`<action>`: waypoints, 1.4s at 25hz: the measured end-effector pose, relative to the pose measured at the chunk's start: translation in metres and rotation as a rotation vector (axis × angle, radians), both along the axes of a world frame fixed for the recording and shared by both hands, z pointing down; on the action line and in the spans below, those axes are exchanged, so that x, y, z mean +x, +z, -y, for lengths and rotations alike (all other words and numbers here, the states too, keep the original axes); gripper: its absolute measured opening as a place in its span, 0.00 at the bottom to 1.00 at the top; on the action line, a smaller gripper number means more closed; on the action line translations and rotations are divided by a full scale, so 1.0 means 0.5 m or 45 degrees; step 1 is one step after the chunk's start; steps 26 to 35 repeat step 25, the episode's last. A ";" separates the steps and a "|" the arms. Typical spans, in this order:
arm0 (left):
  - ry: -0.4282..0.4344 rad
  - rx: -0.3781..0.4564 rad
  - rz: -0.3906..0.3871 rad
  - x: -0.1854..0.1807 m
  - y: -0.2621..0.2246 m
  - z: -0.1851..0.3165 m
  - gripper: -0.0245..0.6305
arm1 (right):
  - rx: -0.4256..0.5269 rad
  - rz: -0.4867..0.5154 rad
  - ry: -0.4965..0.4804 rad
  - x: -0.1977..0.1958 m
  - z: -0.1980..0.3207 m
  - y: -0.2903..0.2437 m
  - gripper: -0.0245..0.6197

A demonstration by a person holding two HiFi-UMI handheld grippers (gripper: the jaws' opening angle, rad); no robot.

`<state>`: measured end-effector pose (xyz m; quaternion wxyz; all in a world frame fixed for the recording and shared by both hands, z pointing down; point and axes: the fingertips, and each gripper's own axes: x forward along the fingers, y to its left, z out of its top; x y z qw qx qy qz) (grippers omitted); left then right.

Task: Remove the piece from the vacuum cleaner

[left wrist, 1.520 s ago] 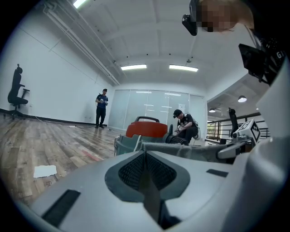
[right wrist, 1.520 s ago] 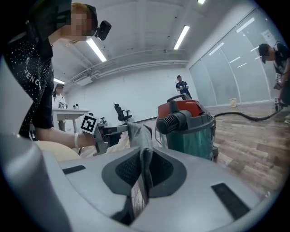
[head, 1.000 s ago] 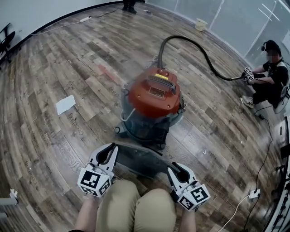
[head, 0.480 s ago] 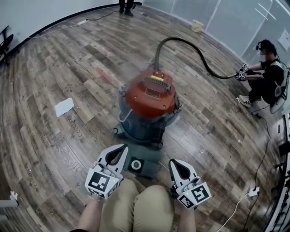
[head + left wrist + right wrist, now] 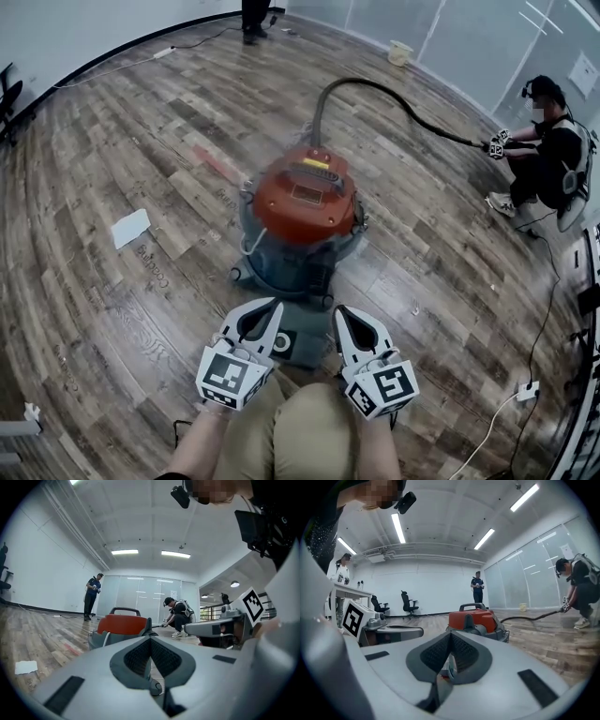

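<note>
While the person sits low on the wood floor point(image 5: 103, 319), the head view shows the vacuum cleaner point(image 5: 305, 202) standing just ahead of their knees, red lid up, its black hose point(image 5: 394, 94) arching off to a crouching person point(image 5: 553, 150) at the far right. The left gripper point(image 5: 270, 307) and right gripper point(image 5: 341, 312) point at the machine's base, close together, and between them a dark grey piece with a pale ring point(image 5: 302, 347) lies low against the foot of the vacuum; I cannot tell whether it is attached or loose. A sheet of paper point(image 5: 129, 227) lies well off to the left. From the left gripper view, that tool's jaws are clenched tip to tip with nothing pinched, the red lid just beyond them and a standing person point(image 5: 93, 597) far back. From the right gripper view, its jaws are likewise pressed together; a thin pale sliver sits in the hollow behind the pads, too unclear to name, and office chairs point(image 5: 410, 604) line the far wall.
</note>
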<state>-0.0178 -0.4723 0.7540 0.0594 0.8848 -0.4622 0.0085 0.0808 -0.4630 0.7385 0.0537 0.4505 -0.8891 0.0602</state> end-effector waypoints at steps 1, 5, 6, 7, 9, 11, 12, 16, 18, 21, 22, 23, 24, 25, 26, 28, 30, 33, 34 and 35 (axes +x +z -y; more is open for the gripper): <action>0.005 0.000 -0.002 0.004 -0.001 0.001 0.05 | 0.003 -0.006 -0.004 -0.004 0.001 0.000 0.05; 0.023 0.001 -0.001 0.018 -0.004 0.003 0.05 | -0.004 -0.009 0.004 -0.006 0.003 0.003 0.05; 0.027 0.002 0.002 0.020 -0.005 0.003 0.05 | -0.007 -0.004 0.009 -0.004 0.004 0.003 0.05; 0.030 0.003 0.003 0.022 -0.006 0.003 0.05 | -0.009 -0.002 0.013 -0.003 0.004 0.003 0.05; 0.037 0.005 0.005 0.027 -0.008 0.004 0.05 | -0.011 -0.005 0.017 -0.001 0.005 0.005 0.05; 0.039 0.003 0.011 0.028 -0.005 0.006 0.05 | -0.015 -0.007 0.017 -0.001 0.007 0.008 0.05; 0.038 0.000 0.015 0.027 -0.002 0.006 0.05 | -0.017 -0.009 0.014 -0.002 0.007 0.009 0.05; 0.040 -0.015 0.026 0.028 0.004 0.009 0.05 | -0.020 -0.021 -0.002 -0.010 0.009 0.015 0.05; 0.045 -0.018 0.031 0.029 0.006 0.008 0.05 | -0.021 -0.029 -0.003 -0.012 0.008 0.017 0.05; 0.049 -0.015 0.034 0.032 0.003 0.009 0.05 | -0.013 -0.035 -0.003 -0.010 0.009 0.014 0.05; 0.049 -0.014 0.033 0.033 0.002 0.008 0.05 | -0.012 -0.036 -0.003 -0.009 0.009 0.013 0.05; 0.049 -0.015 0.032 0.033 0.002 0.007 0.05 | -0.012 -0.037 -0.004 -0.008 0.008 0.012 0.05; 0.047 -0.017 0.032 0.034 0.003 0.005 0.05 | -0.012 -0.039 -0.006 -0.007 0.007 0.012 0.05; 0.045 -0.019 0.032 0.034 0.004 0.004 0.05 | -0.012 -0.040 -0.008 -0.007 0.005 0.012 0.05; 0.045 -0.019 0.032 0.034 0.004 0.004 0.05 | -0.012 -0.040 -0.008 -0.007 0.005 0.012 0.05; 0.045 -0.019 0.032 0.034 0.004 0.004 0.05 | -0.012 -0.040 -0.008 -0.007 0.005 0.012 0.05; 0.045 -0.019 0.032 0.034 0.004 0.004 0.05 | -0.012 -0.040 -0.008 -0.007 0.005 0.012 0.05; 0.045 -0.019 0.032 0.034 0.004 0.004 0.05 | -0.012 -0.040 -0.008 -0.007 0.005 0.012 0.05; 0.045 -0.019 0.032 0.034 0.004 0.004 0.05 | -0.012 -0.040 -0.008 -0.007 0.005 0.012 0.05; 0.045 -0.019 0.032 0.034 0.004 0.004 0.05 | -0.012 -0.040 -0.008 -0.007 0.005 0.012 0.05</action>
